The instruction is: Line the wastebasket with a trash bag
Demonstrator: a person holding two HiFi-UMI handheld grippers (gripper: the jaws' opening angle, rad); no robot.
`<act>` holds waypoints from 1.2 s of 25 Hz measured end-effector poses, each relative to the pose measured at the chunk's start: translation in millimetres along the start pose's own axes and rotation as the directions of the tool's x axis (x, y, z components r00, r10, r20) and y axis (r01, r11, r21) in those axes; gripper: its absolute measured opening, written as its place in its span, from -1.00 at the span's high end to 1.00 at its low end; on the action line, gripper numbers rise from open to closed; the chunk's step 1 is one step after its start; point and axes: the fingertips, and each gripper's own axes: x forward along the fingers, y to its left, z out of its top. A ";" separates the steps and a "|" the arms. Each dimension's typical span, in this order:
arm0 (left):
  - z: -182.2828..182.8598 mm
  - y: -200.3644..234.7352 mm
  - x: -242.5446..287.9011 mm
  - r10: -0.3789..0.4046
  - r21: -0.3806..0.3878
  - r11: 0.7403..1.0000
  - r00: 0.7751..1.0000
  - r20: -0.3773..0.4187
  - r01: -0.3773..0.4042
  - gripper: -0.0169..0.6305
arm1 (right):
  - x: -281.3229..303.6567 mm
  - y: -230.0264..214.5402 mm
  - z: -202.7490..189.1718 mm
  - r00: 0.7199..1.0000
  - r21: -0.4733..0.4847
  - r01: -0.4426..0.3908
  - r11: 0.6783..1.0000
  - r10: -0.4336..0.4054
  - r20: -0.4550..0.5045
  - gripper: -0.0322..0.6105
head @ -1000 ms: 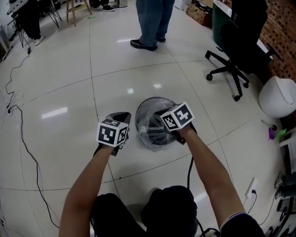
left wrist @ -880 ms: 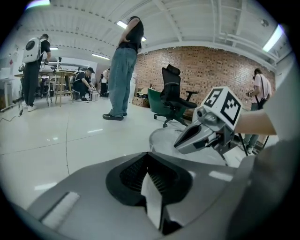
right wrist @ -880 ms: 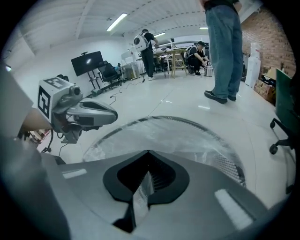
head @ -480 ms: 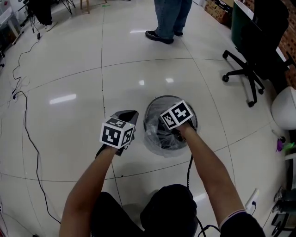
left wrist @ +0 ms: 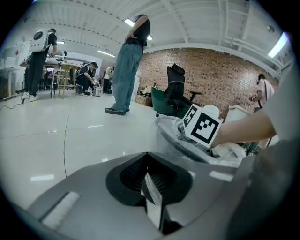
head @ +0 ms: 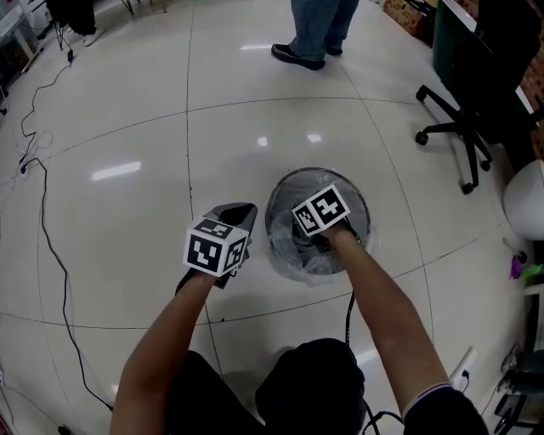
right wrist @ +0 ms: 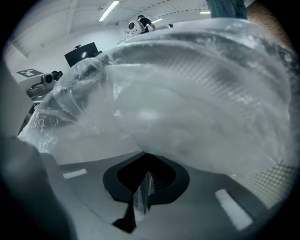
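- Left gripper (head: 239, 212): jaws pressed together, nothing in them. It sits just left of the wastebasket (head: 316, 171), outside the rim and not touching it. Looks idle, leaving the opening to the other hand.
- Right gripper (right wrist: 143, 187): jaws also pressed together, pointing steeply down inside the wastebasket mouth. Clear film lies right against its front, but I see no fold between the pads. Closed jaws make 1 blunt pusher, probably for tamping film down without snagging it.
- Trash bag (head: 299, 260): clear and already in the wastebasket. Film is bunched over the near rim and spills slightly outside there. Inside, it lies against the mesh wall.
- Judgement: the bag is in and this is the seating stage. Remaining work is to push the film to the bottom and even out the cuff round the rim.
- Risk: the film is thin and the wastebasket looks light. A hard push could drag the cuff in or shift the wastebasket.
- Beyond the wastebasket: a standing person (head: 316, 21) well past its far side and an office chair (head: 463, 136) to its far right. Neither is in the way.
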 end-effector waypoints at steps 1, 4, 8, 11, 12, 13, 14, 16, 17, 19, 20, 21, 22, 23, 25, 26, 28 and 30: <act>-3.1 0.4 0.8 0.000 -0.005 1.000 1.000 -0.003 -0.001 0.91 | 2.8 -0.5 -1.9 1.000 -0.002 -0.001 1.000 0.001 -0.010 0.89; -8.3 0.5 3.1 0.001 -0.017 1.000 1.000 -0.004 -0.001 0.91 | 10.1 -3.4 -7.1 0.999 -0.006 -0.001 1.000 0.001 -0.034 0.89; -8.1 0.6 5.4 0.002 -0.024 1.000 1.000 0.003 -0.002 0.91 | 20.0 -5.0 -13.6 0.998 -0.007 -0.012 1.000 0.012 -0.055 0.89; -5.3 -0.9 5.7 0.001 -0.024 1.000 1.000 0.010 -0.001 0.91 | 26.6 -4.0 -17.8 0.997 -0.023 -0.016 1.000 0.015 -0.074 0.89; -4.4 -1.6 5.8 0.001 -0.024 1.000 1.000 0.011 -0.001 0.91 | 28.4 -3.6 -19.1 0.997 -0.028 -0.017 0.999 0.015 -0.081 0.89; -3.5 -2.2 5.9 0.001 -0.023 1.000 1.000 0.012 -0.001 0.91 | 30.2 -3.5 -20.2 0.996 -0.032 -0.018 0.999 0.015 -0.089 0.89; -3.0 -2.8 6.1 0.002 -0.022 1.000 1.000 0.012 -0.001 0.91 | 31.9 -3.6 -21.4 0.995 -0.037 -0.018 0.999 0.014 -0.097 0.89; -2.8 -4.0 6.3 0.002 -0.024 1.000 1.000 0.011 -0.002 0.91 | 34.8 -3.4 -24.7 0.994 -0.042 -0.019 0.999 0.014 -0.112 0.89; -3.0 -4.7 6.4 0.002 -0.024 1.000 1.000 0.010 -0.002 0.91 | 35.9 -2.8 -27.0 0.993 -0.043 -0.021 0.999 0.016 -0.120 0.89; -2.2 -5.6 6.5 0.002 -0.024 1.000 1.000 0.010 -0.001 0.91 | 36.7 -1.2 -30.5 0.992 -0.040 -0.027 0.999 0.022 -0.128 0.89; -1.1 -5.5 6.7 0.002 -0.024 1.000 1.000 0.011 -0.002 0.91 | 36.6 -0.7 -30.6 0.992 -0.040 -0.028 0.999 0.023 -0.128 0.89; -0.1 -5.1 7.0 0.003 -0.024 1.000 1.000 0.013 -0.003 0.91 | 36.3 -0.4 -29.6 0.992 -0.040 -0.029 0.999 0.023 -0.125 0.89; 0.7 -4.8 7.3 0.003 -0.024 1.000 1.000 0.014 -0.003 0.91 | 35.9 -0.1 -28.0 0.992 -0.041 -0.028 0.999 0.023 -0.121 0.89; 1.0 -4.7 7.4 0.004 -0.024 1.000 1.000 0.015 -0.003 0.91 | 35.2 0.4 -26.3 0.993 -0.043 -0.026 0.999 0.021 -0.117 0.89; 0.9 -5.5 6.9 0.003 -0.025 1.000 1.000 0.016 -0.003 0.91 | 33.1 1.3 -22.1 0.994 -0.052 -0.021 0.998 0.015 -0.109 0.89; 0.8 -6.2 6.5 0.003 -0.024 1.000 1.000 0.015 -0.002 0.91 | 31.9 1.6 -19.9 0.994 -0.059 -0.017 0.998 0.011 -0.107 0.89; 0.4 -6.7 5.3 0.003 -0.024 1.000 1.000 0.013 -0.003 0.91 | 30.3 1.8 -15.9 0.994 -0.072 -0.012 0.997 0.005 -0.109 0.89; 0.2 -4.9 2.6 0.007 -0.025 1.000 1.000 0.013 -0.007 0.91 | 30.3 2.9 -11.1 0.994 -0.083 -0.009 0.996 0.001 -0.105 0.89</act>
